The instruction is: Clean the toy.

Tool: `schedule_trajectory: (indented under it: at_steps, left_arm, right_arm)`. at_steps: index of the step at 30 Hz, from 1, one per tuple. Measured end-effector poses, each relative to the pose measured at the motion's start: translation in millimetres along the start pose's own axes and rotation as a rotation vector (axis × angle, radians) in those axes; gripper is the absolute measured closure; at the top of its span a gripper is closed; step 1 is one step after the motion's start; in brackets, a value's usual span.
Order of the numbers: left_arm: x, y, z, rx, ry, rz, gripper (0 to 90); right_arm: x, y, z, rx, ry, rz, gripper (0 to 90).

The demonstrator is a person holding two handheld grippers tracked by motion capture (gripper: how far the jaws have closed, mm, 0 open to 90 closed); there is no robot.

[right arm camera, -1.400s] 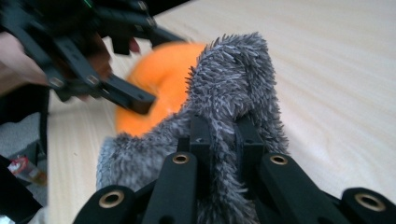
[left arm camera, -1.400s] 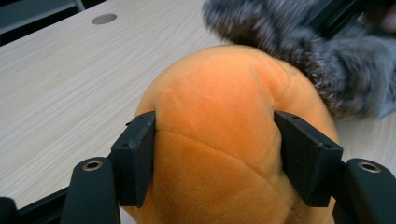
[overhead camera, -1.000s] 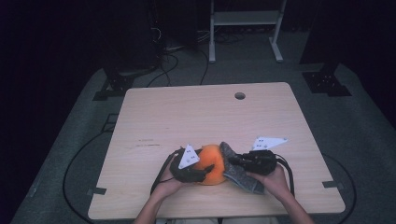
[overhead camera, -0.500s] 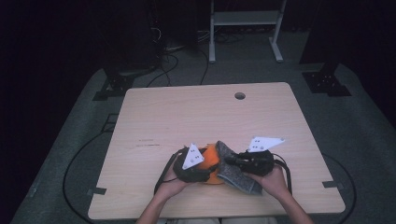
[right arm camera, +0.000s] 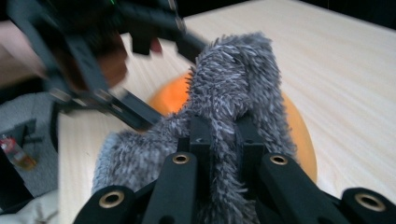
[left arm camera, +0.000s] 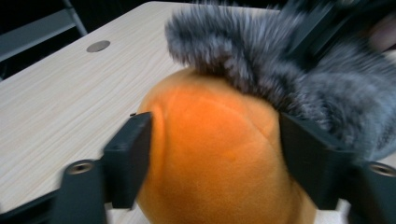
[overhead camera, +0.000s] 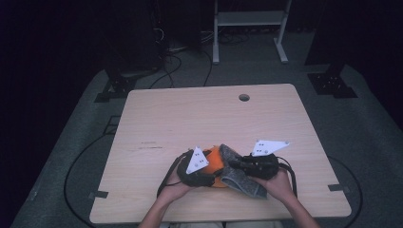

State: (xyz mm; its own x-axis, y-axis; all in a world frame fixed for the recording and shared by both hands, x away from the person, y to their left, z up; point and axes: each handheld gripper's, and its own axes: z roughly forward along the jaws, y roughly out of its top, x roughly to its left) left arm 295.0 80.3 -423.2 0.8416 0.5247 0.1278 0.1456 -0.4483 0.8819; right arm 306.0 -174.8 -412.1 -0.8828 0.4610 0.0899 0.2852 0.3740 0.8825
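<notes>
An orange plush ball (overhead camera: pixel 214 160) rests on the wooden table (overhead camera: pixel 204 118) near its front edge. My left gripper (overhead camera: pixel 211 172) comes at it from the left. Its jaws have just been opening, and the ball (left arm camera: pixel 215 154) still fills the gap between them, touching both pads. A grey fuzzy cloth (overhead camera: pixel 241 176) drapes over the ball's right side and top. My right gripper (overhead camera: pixel 237 165) is shut on a fold of this cloth (right arm camera: pixel 233 98), with the ball (right arm camera: pixel 299 135) underneath. The left gripper (right arm camera: pixel 93 56) shows blurred beyond it.
A small round hole (overhead camera: pixel 244 97) sits in the table near its far edge. A white metal stand (overhead camera: pixel 249 19) and dark equipment with cables (overhead camera: pixel 166 61) are on the floor behind the table. A person's hands hold both grippers at the front edge.
The grey cloth has been drawn further left over the ball, so less orange shows. Both hands stayed near the front edge.
</notes>
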Motion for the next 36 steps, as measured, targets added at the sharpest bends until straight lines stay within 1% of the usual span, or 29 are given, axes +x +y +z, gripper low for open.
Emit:
schedule_trajectory:
  at_steps: [1,2,3,4,5,6,9,10,11,12,13,14,15,16,18,19,20,21,22,23,24,25,26,29,30,31,32,33,36]
  left_arm:
    - [0.0,0.0,0.0,0.000,0.000,0.000,19.1]
    - [10.1,-4.2,-0.7,0.024,-0.023,-0.083,13.6]
    - [15.4,-6.6,0.0,0.044,-0.026,-0.128,7.9]
    - [15.4,-6.6,0.0,0.044,-0.026,-0.128,5.0]
    - [22.3,-11.5,3.3,0.060,-0.047,-0.217,3.9]
    - [24.3,-13.2,5.2,0.074,-0.069,-0.254,4.6]
    - [22.8,-14.7,5.9,0.067,-0.088,-0.265,19.9]
    - [17.7,-11.6,2.7,0.042,-0.051,-0.206,26.4]
    - [17.7,-11.6,2.7,0.042,-0.051,-0.206,30.5]
    - [11.7,-5.9,0.6,0.021,-0.007,-0.142,33.4]
    - [11.7,-5.9,0.6,0.021,-0.007,-0.142,34.8]
    - [2.4,1.6,0.4,-0.002,0.023,-0.067,35.5]
    - [2.4,1.6,0.4,-0.002,0.023,-0.067,35.4]
    - [-5.8,7.9,0.8,-0.013,0.010,-0.008,34.3]
    - [-6.7,7.9,1.0,-0.002,-0.006,-0.002,27.4]
    - [-6.7,7.9,1.0,-0.002,-0.006,-0.002,22.0]
    - [2.5,3.1,1.7,-0.002,-0.031,-0.092,17.4]
    - [2.5,3.1,1.7,-0.002,-0.031,-0.092,12.0]
    - [12.3,-1.3,5.8,0.034,-0.055,-0.200,8.4]
    - [12.3,-1.3,5.8,0.034,-0.055,-0.200,11.1]
    - [14.1,-3.8,6.2,0.027,-0.080,-0.235,20.1]
    - [12.8,-5.4,6.3,0.012,-0.091,-0.230,20.1]
    - [6.3,-3.5,5.4,0.008,-0.063,-0.163,28.9]
    - [2.8,-0.3,5.1,0.009,-0.052,-0.135,31.9]
    - [-2.6,2.0,5.5,0.006,-0.049,-0.073,33.1]
    - [-2.6,2.0,5.5,0.006,-0.049,-0.073,33.4]
    - [-8.4,4.3,6.0,0.012,-0.041,-0.034,33.6]
    - [-10.3,4.6,6.1,0.018,-0.035,-0.013,33.7]
    - [-10.2,2.5,5.5,0.027,-0.032,0.000,34.3]
  right_arm:
    - [0.0,0.0,0.0,0.000,0.000,0.000,80.5]
    - [-4.2,-5.3,1.8,0.014,-0.005,0.012,80.6]
    - [-5.8,-7.2,0.9,0.016,-0.005,0.023,80.6]
    - [-5.8,-7.2,0.9,0.016,-0.005,0.023,80.6]
    - [-8.1,-10.0,-0.7,0.020,-0.006,0.036,80.5]
    - [-8.6,-11.3,-1.2,0.027,-0.013,0.031,80.6]
    - [-10.2,-12.9,-2.7,0.027,-0.009,0.045,80.5]
    - [-11.2,-11.3,-5.9,0.030,-0.021,0.041,80.5]
    - [-11.2,-11.3,-5.9,0.030,-0.021,0.041,80.5]
    - [-8.2,-5.0,-12.5,-0.011,-0.018,0.041,80.5]
    - [-4.1,0.3,-15.6,-0.043,0.000,0.028,80.5]
    - [1.2,6.2,-17.0,-0.072,0.016,0.010,80.5]
    - [1.2,6.2,-17.0,-0.072,0.016,0.010,80.5]
    - [8.8,15.1,-14.5,-0.081,0.008,-0.037,80.5]
    - [7.9,13.3,-8.8,-0.040,-0.003,-0.053,80.6]
    - [4.8,8.6,-7.3,-0.038,0.002,-0.036,80.6]
    - [1.5,3.7,-6.9,-0.032,0.004,-0.013,80.6]
    - [1.5,3.7,-6.9,-0.032,0.004,-0.013,80.6]
    - [-4.7,-3.5,-9.2,-0.034,0.005,0.014,80.6]
    - [-4.7,-3.5,-9.2,-0.034,0.005,0.014,80.6]
    - [-7.3,-5.6,-11.9,-0.018,-0.015,0.019,80.6]
    - [-7.3,-5.6,-11.9,-0.018,-0.015,0.019,80.6]
    - [-8.6,-5.6,-14.2,-0.010,-0.022,0.019,80.6]
    - [-4.9,0.8,-21.0,-0.032,-0.016,0.006,80.6]
    - [-1.9,5.2,-22.7,-0.046,-0.003,-0.002,80.6]
    - [-1.9,5.2,-22.7,-0.046,-0.003,-0.002,80.6]
    - [5.9,13.8,-21.0,-0.040,0.000,-0.047,80.6]
    - [8.9,15.9,-18.5,-0.035,0.009,-0.055,80.6]
    - [8.3,13.4,-12.6,-0.010,0.016,-0.074,80.6]
